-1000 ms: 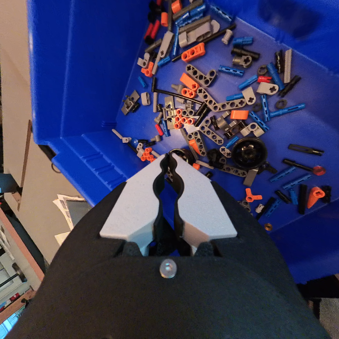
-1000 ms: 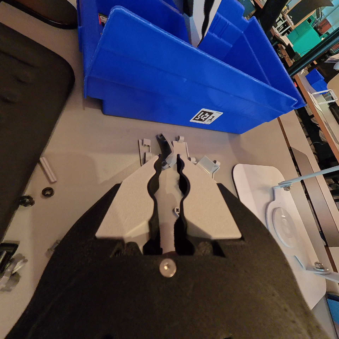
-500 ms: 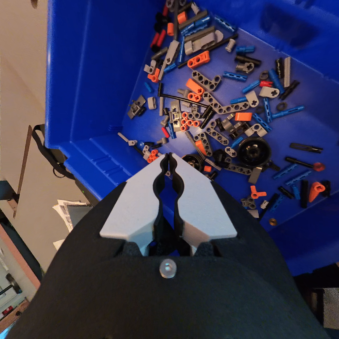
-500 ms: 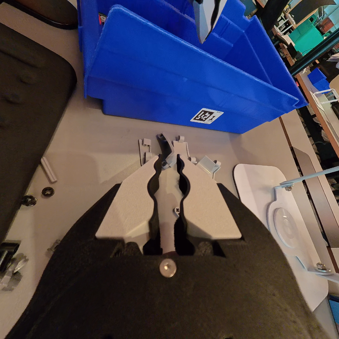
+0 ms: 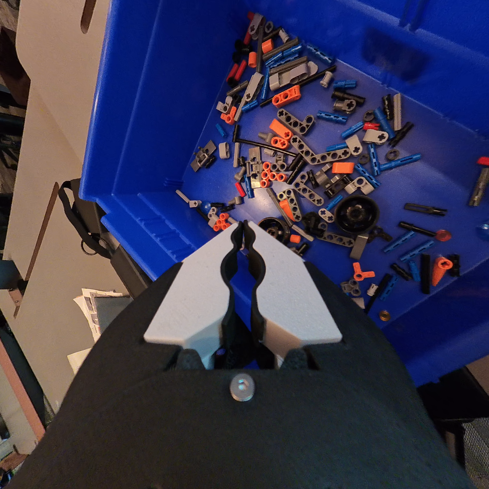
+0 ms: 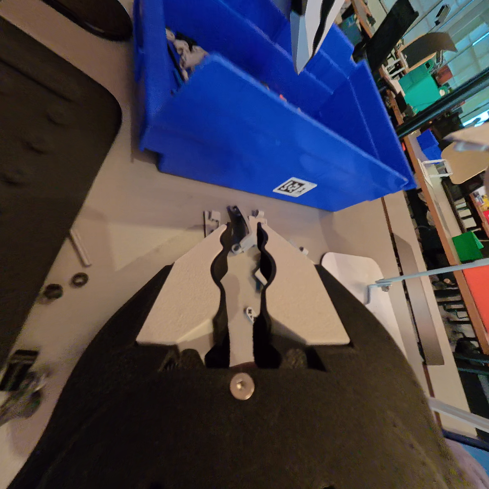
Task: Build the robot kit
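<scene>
Left gripper [image 5: 243,225]: the fingers are closed tip to tip and hold nothing. They hang over the near edge of a blue bin [image 5: 137,105] of smooth moulded plastic with ribbed walls. The bin floor carries loose building-toy parts:
- a cluster of orange round-holed connectors [image 5: 221,221], just beside the tips
- a black wheel hub [image 5: 272,227], right of the tips, and a larger black wheel hub [image 5: 356,213] farther right
- grey perforated beams [image 5: 317,156], straight and angled, with blue ridged pins and black axles around them

Right gripper [image 6: 241,226]: the fingers stand partly apart above the matte grey counter [image 6: 132,211]. A pale grey bracket with a dark curved piece [image 6: 242,242] sits between the tips. It appears to rest on the counter; contact with either finger cannot be confirmed.

Around it:
- a small cross-holed link [image 6: 250,313], on the counter between the fingers
- a row of blue bins [image 6: 251,137] beyond, the nearest bearing a white sticker [image 6: 294,187]
- a black textured mat [image 6: 39,132], two black rings [image 6: 79,279] and a pale rod [image 6: 79,247] to the left
- a white rounded plate [image 6: 352,277] to the right
</scene>
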`<state>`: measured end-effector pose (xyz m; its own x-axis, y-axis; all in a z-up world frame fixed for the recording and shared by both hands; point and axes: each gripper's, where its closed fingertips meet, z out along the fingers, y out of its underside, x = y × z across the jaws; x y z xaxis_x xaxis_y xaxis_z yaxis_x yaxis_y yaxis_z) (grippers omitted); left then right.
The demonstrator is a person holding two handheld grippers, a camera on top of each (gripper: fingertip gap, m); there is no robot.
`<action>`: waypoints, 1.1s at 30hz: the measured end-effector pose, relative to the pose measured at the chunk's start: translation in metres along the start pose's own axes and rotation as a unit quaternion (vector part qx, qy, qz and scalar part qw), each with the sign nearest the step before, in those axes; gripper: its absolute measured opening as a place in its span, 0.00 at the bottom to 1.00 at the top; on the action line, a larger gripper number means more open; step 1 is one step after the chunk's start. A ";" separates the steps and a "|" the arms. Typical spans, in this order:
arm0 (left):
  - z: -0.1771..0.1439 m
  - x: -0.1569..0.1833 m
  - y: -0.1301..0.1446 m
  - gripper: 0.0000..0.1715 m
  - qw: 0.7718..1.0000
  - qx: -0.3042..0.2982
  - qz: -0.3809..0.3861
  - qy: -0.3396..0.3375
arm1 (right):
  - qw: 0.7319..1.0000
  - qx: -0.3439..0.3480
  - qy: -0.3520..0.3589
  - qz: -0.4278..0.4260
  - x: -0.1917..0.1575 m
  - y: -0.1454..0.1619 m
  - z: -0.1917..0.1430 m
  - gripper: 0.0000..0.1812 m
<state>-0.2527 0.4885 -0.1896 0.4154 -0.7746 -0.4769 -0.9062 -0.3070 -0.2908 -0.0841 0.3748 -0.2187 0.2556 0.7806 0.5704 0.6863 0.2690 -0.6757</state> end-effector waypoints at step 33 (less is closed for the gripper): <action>-0.171 0.240 -0.076 0.43 0.862 0.411 0.105 0.280 | 0.964 -0.073 -0.080 0.243 -0.110 0.033 -0.219 0.48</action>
<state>-0.0980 0.2314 -0.1397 -0.0619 -0.9811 -0.1832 -0.5000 0.1894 -0.8451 0.0594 0.1748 -0.2013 0.4703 0.8749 0.1160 0.6038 -0.2231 -0.7653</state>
